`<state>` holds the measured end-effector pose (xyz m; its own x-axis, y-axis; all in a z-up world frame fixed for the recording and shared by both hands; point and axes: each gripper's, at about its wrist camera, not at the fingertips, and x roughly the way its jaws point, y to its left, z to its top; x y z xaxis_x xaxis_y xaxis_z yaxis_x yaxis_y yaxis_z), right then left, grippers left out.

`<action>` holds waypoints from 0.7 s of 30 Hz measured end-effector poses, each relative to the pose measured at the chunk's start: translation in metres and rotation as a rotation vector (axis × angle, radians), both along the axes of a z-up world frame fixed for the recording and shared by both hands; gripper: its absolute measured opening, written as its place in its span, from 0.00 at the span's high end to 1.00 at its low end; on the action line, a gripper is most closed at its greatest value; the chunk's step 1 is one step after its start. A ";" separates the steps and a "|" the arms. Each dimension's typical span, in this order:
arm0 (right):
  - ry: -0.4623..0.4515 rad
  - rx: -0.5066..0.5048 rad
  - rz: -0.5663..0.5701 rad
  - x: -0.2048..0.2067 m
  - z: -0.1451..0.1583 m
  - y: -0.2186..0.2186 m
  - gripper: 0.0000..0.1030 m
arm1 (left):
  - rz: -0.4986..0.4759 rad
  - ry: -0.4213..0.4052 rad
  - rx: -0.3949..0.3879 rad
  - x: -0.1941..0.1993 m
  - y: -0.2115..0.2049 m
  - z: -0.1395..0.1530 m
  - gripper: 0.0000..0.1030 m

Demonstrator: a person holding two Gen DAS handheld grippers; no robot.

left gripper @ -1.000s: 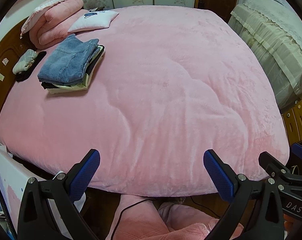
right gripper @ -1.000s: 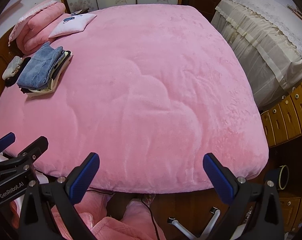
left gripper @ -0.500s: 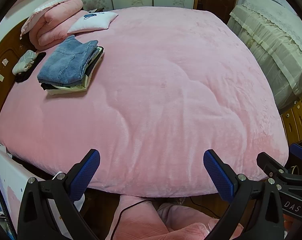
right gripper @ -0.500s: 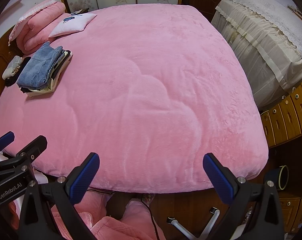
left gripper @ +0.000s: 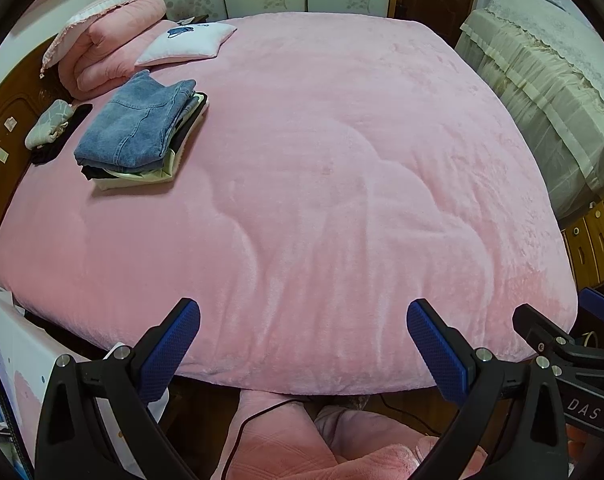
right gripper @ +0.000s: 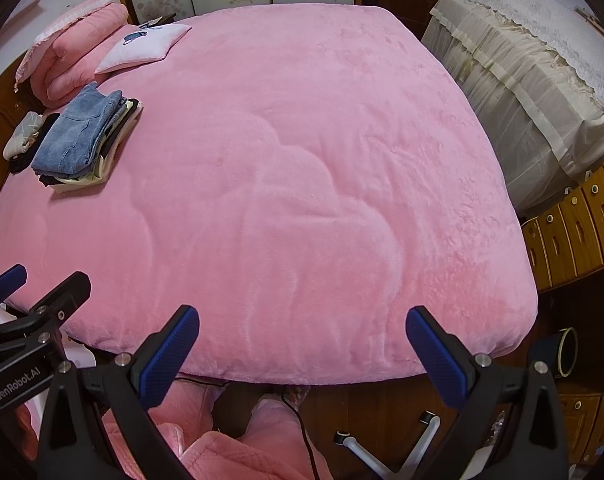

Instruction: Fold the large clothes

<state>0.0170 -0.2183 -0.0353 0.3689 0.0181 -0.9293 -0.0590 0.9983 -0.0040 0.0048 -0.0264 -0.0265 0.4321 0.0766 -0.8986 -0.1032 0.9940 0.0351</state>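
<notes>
Clothes stack (left gripper: 141, 132) sits at 10 o'clock from both grippers, well apart, closer to left gripper (left gripper: 302, 344). Right gripper (right gripper: 302, 348) also empty, jaws apart on both.

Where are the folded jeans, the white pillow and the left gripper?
folded jeans (left gripper: 137, 126): left wrist view, top denim layer.
white pillow (left gripper: 185, 44): left wrist view, middle of its face.
left gripper (left gripper: 304, 350): left wrist view, midway between open fingertips.
</notes>
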 end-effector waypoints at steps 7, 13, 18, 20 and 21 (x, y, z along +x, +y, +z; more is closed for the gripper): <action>0.008 0.001 0.001 0.002 -0.002 -0.002 0.00 | 0.007 0.004 0.004 0.002 -0.006 0.001 0.01; 0.021 0.008 0.002 0.010 -0.005 -0.009 0.00 | 0.007 0.015 0.009 0.009 -0.013 0.001 0.01; 0.031 0.009 0.003 0.015 -0.007 -0.014 0.00 | 0.010 0.023 0.010 0.014 -0.017 0.000 0.01; 0.034 0.010 0.003 0.016 -0.007 -0.015 0.00 | 0.009 0.024 0.009 0.015 -0.018 0.000 0.01; 0.035 0.010 0.003 0.017 -0.007 -0.015 0.00 | 0.008 0.024 0.011 0.015 -0.019 0.000 0.01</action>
